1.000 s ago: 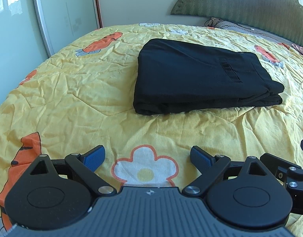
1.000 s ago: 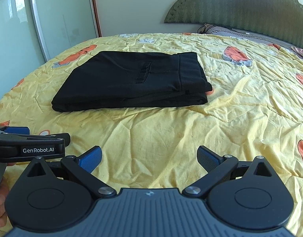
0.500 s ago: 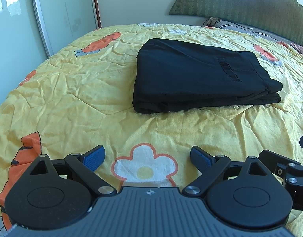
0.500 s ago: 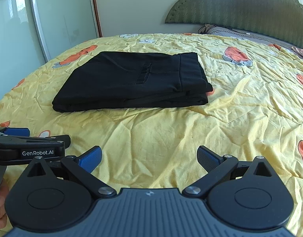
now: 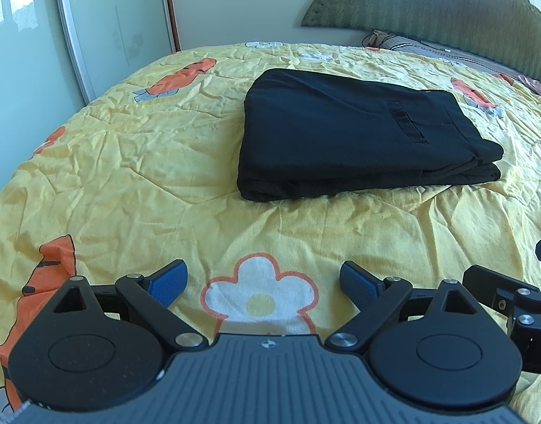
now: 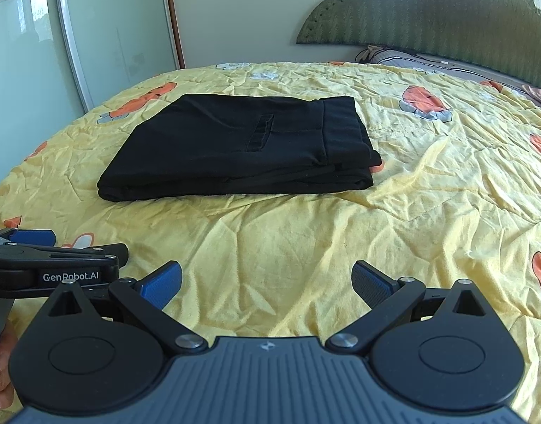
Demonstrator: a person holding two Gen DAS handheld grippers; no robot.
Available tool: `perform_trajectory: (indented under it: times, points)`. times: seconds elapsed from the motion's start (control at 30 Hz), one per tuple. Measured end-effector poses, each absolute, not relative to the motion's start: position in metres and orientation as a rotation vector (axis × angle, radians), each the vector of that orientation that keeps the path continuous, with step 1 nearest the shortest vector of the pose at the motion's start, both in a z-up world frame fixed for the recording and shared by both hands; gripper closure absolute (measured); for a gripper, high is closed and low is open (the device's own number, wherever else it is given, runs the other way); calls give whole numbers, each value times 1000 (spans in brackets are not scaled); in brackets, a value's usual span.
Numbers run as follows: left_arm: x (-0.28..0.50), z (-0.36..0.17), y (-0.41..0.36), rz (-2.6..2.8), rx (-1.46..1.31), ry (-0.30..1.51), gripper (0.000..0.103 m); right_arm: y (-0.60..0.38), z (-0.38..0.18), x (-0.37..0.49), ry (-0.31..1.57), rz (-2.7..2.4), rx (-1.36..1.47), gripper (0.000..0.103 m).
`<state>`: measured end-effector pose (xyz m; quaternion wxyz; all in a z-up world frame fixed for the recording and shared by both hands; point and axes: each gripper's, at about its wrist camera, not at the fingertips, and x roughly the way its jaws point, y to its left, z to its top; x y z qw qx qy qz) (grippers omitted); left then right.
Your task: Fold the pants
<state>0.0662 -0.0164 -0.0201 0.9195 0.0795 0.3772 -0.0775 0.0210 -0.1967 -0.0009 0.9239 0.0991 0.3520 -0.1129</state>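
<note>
The black pants (image 5: 355, 137) lie folded in a flat rectangular stack on the yellow bedspread (image 5: 129, 176), with the back pocket on top. They also show in the right wrist view (image 6: 242, 148). My left gripper (image 5: 263, 282) is open and empty, well short of the pants, above a white flower print. My right gripper (image 6: 267, 282) is open and empty, also short of the pants. The left gripper's body (image 6: 51, 265) shows at the left of the right wrist view.
A green padded headboard (image 5: 429, 10) and a pillow (image 6: 429, 58) stand at the far right. Sliding glass wardrobe doors (image 6: 58, 53) line the left side. The bedspread (image 6: 447, 176) is wrinkled, with carrot and flower prints.
Both grippers have drifted very slightly; the pants have not moved and both grippers stay open.
</note>
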Motion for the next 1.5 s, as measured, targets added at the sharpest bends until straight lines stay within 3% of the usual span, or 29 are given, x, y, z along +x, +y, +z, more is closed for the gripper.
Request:
perform_trajectory:
  times: [1.5]
  points:
    - [62,-21,-19,-162,172,756,8,-195,2,17,714,-223,206,0]
